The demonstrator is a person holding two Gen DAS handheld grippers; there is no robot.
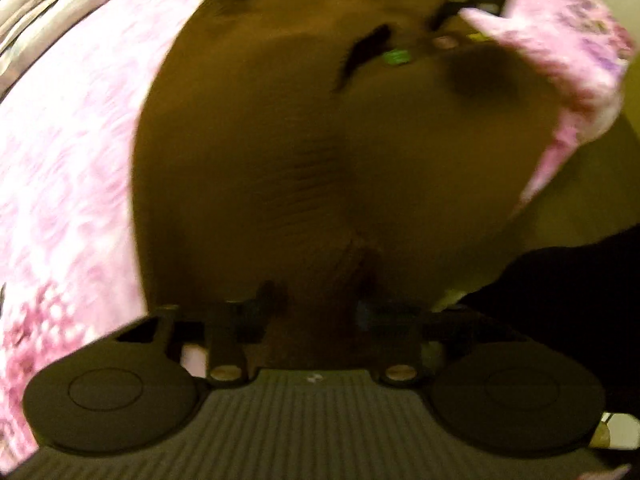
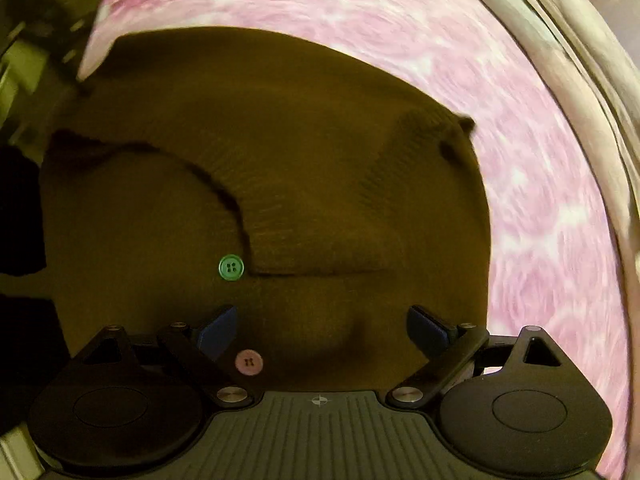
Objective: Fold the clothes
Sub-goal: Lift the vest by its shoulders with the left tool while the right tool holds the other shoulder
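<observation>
Pink floral bedspread [image 2: 520, 160] underlies brown cardigan [image 2: 280, 140]; right gripper [image 2: 322, 328] jaws wide, left gripper [image 1: 320, 312] seemingly pinching it.

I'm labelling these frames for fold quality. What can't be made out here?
- Left gripper: its fingertips are buried in a bunch of the brown sweater, left wrist view; motion blur smears everything.
- Sweater's full outline: cut off at the left edge and hidden below by the open right gripper, right wrist view.
- Pink button: partly behind the gripper's linkage; the green button is clear.
</observation>
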